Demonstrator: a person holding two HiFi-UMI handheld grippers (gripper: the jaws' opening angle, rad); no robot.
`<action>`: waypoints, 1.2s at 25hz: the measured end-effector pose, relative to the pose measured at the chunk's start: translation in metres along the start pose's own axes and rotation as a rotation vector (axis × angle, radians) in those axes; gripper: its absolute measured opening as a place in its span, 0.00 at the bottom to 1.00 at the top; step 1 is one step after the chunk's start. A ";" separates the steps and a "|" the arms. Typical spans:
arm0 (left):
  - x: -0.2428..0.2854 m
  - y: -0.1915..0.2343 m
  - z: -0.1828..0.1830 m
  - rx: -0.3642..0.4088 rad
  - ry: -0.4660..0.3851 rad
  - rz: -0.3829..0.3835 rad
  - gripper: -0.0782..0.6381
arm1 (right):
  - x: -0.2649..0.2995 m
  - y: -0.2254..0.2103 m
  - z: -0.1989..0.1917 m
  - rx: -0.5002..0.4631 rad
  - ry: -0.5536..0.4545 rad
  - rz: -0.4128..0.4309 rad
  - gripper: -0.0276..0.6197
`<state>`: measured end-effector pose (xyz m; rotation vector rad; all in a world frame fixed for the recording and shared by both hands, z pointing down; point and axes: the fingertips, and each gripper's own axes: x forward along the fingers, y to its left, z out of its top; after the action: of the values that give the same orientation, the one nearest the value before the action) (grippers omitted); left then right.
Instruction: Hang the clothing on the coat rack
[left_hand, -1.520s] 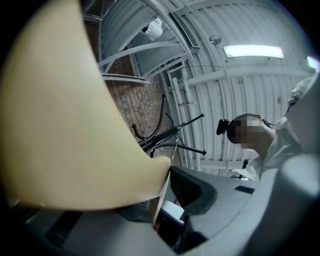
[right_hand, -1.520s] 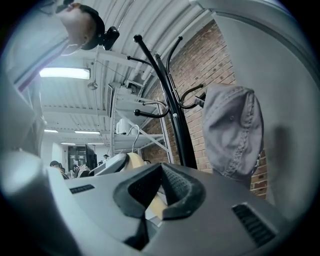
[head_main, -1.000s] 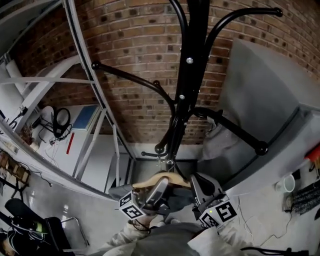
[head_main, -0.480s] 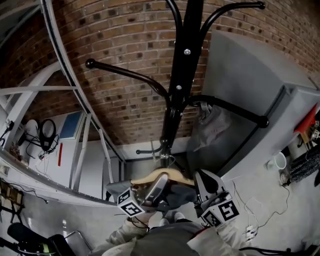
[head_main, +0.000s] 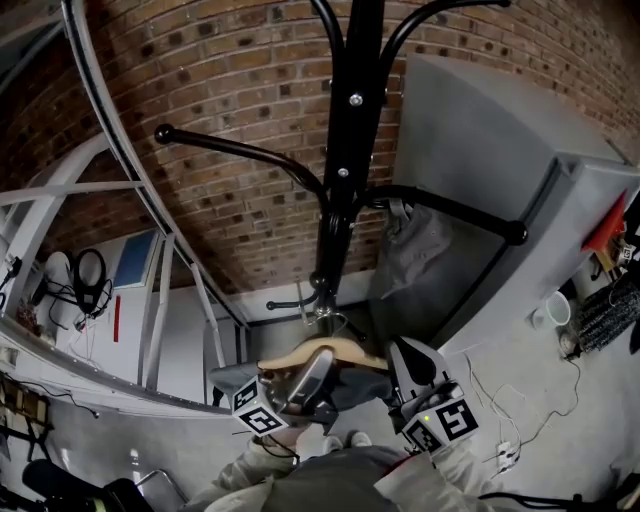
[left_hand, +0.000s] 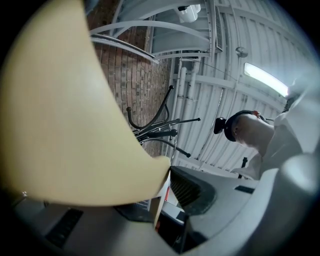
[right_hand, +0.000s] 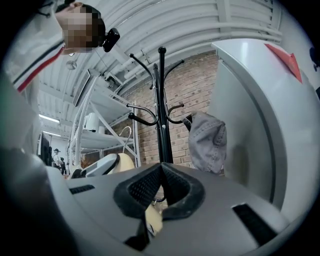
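Note:
A black coat rack (head_main: 340, 200) stands before a brick wall, and a grey garment (head_main: 415, 250) hangs from its right arm. Low in the head view a wooden hanger (head_main: 320, 352) carries grey clothing (head_main: 350, 392), its wire hook (head_main: 335, 320) close to the pole's lower hooks. My left gripper (head_main: 308, 380) is shut on the hanger's middle; in the left gripper view the wood (left_hand: 65, 125) fills the space between the jaws. My right gripper (head_main: 405, 362) is at the hanger's right end, its pads met at the tips (right_hand: 162, 167) with a bit of wood (right_hand: 152, 219) behind them.
A white metal shelving frame (head_main: 150, 280) stands to the left, with headphones (head_main: 90, 270) on a white surface behind it. A tall grey cabinet (head_main: 500, 130) rises on the right. A mug (head_main: 548, 312) and cables (head_main: 500, 450) lie at the lower right.
The head view has swung, so the rack and wall have slid left in the picture. Both grippers keep their hold on the hanger, which sits at about the same place.

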<state>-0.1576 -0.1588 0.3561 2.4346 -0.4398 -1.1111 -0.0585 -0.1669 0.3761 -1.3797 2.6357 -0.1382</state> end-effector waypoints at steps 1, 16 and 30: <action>0.002 -0.001 -0.001 0.007 0.004 -0.007 0.25 | 0.000 -0.002 0.000 -0.003 0.000 -0.002 0.08; 0.027 -0.010 0.013 0.057 -0.037 -0.037 0.25 | -0.006 -0.036 0.018 -0.042 -0.028 -0.029 0.08; 0.045 -0.019 0.043 0.084 -0.083 -0.082 0.25 | -0.011 -0.048 0.033 -0.072 -0.054 -0.046 0.08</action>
<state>-0.1602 -0.1733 0.2927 2.5061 -0.4246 -1.2559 -0.0073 -0.1857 0.3525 -1.4459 2.5904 -0.0112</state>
